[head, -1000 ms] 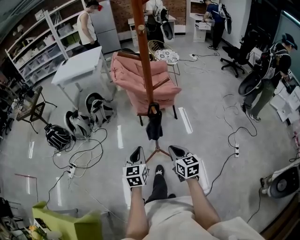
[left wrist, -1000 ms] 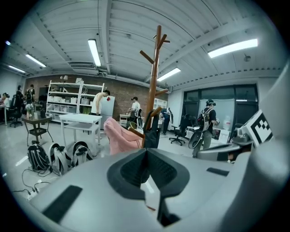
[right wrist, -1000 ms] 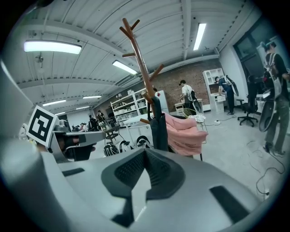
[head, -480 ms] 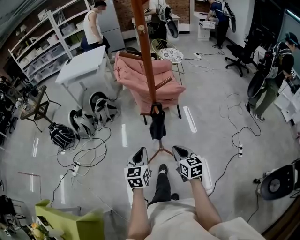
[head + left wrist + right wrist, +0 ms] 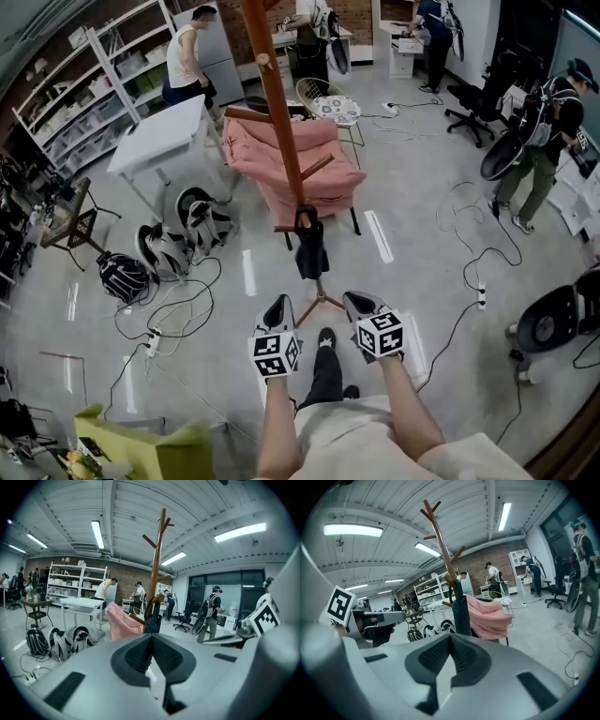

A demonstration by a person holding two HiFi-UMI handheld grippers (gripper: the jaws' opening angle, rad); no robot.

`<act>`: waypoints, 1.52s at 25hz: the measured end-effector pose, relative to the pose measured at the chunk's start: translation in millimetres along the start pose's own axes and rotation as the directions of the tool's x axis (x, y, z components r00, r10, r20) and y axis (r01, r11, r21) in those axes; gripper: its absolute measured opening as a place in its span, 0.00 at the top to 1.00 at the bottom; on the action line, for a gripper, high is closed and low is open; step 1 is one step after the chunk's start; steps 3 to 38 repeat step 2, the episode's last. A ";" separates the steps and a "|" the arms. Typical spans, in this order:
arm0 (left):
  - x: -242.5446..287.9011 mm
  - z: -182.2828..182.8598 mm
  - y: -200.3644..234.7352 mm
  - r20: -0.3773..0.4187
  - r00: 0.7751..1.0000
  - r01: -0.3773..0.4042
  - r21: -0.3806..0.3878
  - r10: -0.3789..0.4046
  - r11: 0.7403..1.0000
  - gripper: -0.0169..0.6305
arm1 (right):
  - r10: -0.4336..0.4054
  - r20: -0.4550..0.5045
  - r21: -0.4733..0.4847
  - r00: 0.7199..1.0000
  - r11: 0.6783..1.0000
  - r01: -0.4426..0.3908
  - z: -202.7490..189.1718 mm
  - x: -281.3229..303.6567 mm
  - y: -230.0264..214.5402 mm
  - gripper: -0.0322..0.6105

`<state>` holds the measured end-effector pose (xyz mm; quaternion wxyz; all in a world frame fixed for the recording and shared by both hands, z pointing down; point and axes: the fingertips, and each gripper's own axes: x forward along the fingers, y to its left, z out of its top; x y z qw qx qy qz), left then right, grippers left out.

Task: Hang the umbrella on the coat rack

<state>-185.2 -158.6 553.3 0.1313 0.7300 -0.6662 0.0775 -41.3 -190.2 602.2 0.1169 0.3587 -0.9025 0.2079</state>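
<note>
A dark folded umbrella [image 5: 310, 251] hangs from a low peg of the brown wooden coat rack [image 5: 279, 112], just above the rack's feet. Both grippers are held side by side near me, short of the rack and apart from the umbrella. My left gripper [image 5: 277, 304] is shut and empty. My right gripper [image 5: 354, 300] also has its jaws together with nothing between them. In the left gripper view the umbrella [image 5: 153, 618] hangs straight ahead on the rack [image 5: 157, 559]. The right gripper view shows the umbrella [image 5: 461, 611] against the pole [image 5: 443, 541].
A pink armchair [image 5: 291, 159] stands right behind the rack, with a white table [image 5: 159, 131] to its left. Backpacks [image 5: 178, 239] and cables [image 5: 173, 309] lie on the floor at left. Several people stand around the room's edges. A green object [image 5: 141, 445] sits at the lower left.
Both grippers and the umbrella keep their places. The head view has shifted slightly, and people in the background have moved.
</note>
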 end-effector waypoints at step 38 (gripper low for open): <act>0.6 0.9 -0.4 0.004 1.000 0.003 -0.013 -0.003 1.000 0.96 | 0.001 -0.003 -0.003 1.000 1.000 -0.001 -0.2 0.5 -0.4 0.95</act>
